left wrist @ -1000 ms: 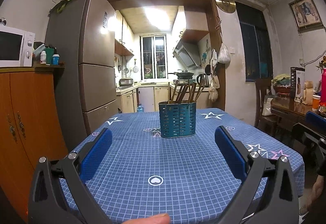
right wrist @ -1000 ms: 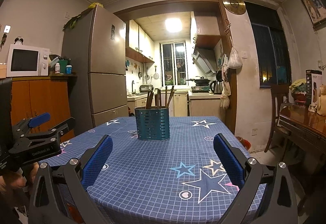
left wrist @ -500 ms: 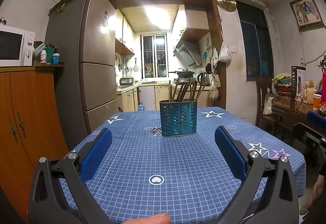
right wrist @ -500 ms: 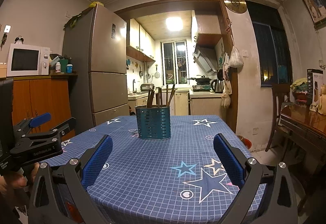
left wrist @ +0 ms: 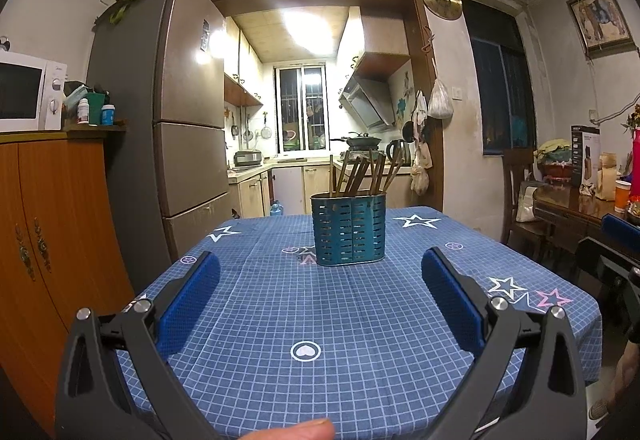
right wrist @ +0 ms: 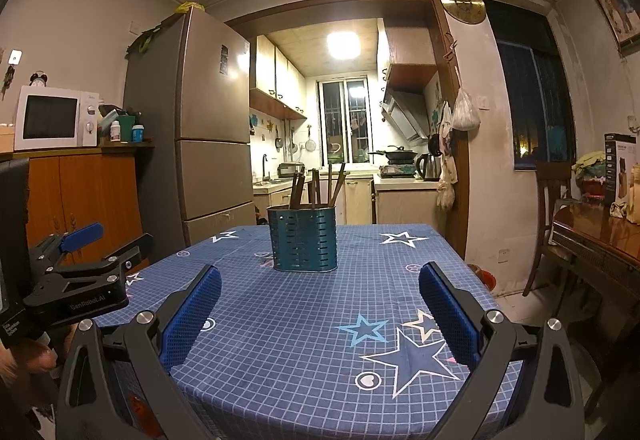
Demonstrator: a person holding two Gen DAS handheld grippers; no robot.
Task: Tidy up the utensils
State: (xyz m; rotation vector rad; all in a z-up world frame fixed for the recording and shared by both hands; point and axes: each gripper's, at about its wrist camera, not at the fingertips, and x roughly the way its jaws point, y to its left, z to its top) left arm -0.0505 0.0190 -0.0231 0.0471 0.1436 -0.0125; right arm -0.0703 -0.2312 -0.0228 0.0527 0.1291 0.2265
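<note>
A teal perforated metal utensil holder (left wrist: 349, 229) stands upright near the far end of the table with the blue star-print cloth (left wrist: 328, 324). Several brown chopsticks (left wrist: 362, 174) lean in it. It also shows in the right wrist view (right wrist: 302, 239), with the chopsticks (right wrist: 316, 188) standing up from it. My left gripper (left wrist: 320, 272) is open and empty, held over the near part of the table. My right gripper (right wrist: 320, 286) is open and empty, to the right of the left one. The left gripper's body (right wrist: 76, 280) shows at the left edge of the right wrist view.
A tall fridge (left wrist: 184, 128) and an orange cabinet (left wrist: 56, 224) with a microwave (left wrist: 28, 96) stand left of the table. A dark wooden table (right wrist: 600, 236) with boxes and a chair (left wrist: 520, 196) stand to the right. The kitchen lies behind.
Both views have drifted very slightly; the utensil holder sits a touch lower and nearer in the frames. Both grippers stay open and empty.
</note>
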